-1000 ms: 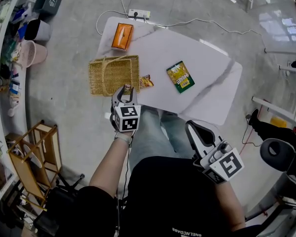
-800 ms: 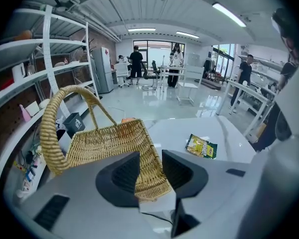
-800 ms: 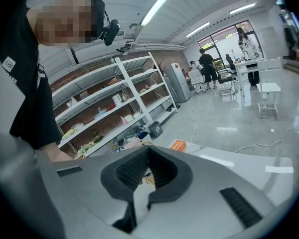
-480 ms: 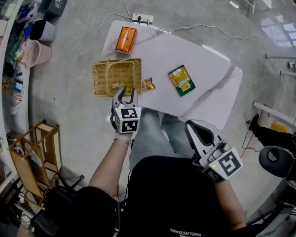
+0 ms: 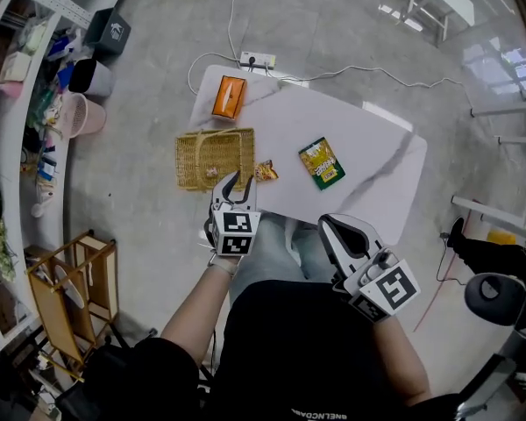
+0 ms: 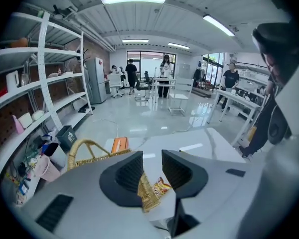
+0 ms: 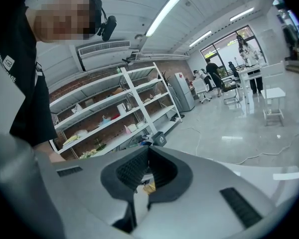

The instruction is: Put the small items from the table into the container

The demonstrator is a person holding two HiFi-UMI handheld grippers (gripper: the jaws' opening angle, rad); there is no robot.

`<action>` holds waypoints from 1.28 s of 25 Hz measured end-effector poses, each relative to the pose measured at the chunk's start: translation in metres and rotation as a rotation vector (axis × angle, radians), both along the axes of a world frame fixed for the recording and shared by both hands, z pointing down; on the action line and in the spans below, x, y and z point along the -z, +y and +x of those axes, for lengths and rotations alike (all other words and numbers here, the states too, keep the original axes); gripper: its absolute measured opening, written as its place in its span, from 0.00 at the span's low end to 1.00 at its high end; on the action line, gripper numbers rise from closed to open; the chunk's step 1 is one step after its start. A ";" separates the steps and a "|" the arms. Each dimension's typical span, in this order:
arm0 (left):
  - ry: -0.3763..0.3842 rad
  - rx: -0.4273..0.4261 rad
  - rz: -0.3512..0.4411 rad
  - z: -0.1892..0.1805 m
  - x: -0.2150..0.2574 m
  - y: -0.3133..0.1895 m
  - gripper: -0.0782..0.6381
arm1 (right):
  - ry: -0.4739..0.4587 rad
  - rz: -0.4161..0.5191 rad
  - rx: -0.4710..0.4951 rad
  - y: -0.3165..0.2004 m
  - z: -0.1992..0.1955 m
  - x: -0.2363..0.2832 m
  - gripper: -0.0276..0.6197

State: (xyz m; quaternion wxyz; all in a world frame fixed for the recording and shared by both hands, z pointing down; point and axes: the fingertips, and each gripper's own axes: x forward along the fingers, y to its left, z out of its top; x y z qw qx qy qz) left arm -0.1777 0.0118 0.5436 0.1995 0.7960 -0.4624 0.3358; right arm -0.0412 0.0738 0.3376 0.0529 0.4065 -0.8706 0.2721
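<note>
The left gripper (image 5: 234, 182), jaws partly apart and empty, hovers at the near edge of the wicker basket (image 5: 212, 147). The right gripper (image 5: 344, 226), jaws closed on nothing, is well to the basket's right. A small snack packet (image 5: 265, 171) lies just right of the basket, with a green snack bag (image 5: 322, 162) farther right.

The left gripper (image 5: 236, 182) is held out in front, tilted downward, jaws apart with nothing between them, while the right gripper (image 5: 337, 222) sits nearer level, jaws closed together.
</note>
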 end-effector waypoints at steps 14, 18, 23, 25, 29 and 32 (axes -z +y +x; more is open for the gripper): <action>0.244 -0.195 0.229 0.080 0.158 -0.007 0.12 | -0.060 0.115 -0.087 -0.017 0.032 0.049 0.06; 0.404 -0.276 0.261 0.104 0.208 0.000 0.12 | -0.066 0.149 -0.096 -0.024 0.046 0.067 0.06; 0.519 -0.337 0.287 0.126 0.250 0.020 0.12 | -0.080 0.187 -0.101 -0.024 0.065 0.085 0.06; 0.560 -0.331 0.278 0.132 0.263 0.021 0.12 | -0.085 0.203 -0.103 -0.026 0.072 0.094 0.06; 0.593 -0.289 0.288 0.134 0.289 0.017 0.12 | -0.084 0.227 -0.092 -0.025 0.080 0.107 0.06; 0.639 -0.346 0.311 0.145 0.310 0.022 0.12 | -0.085 0.254 -0.090 -0.026 0.089 0.111 0.06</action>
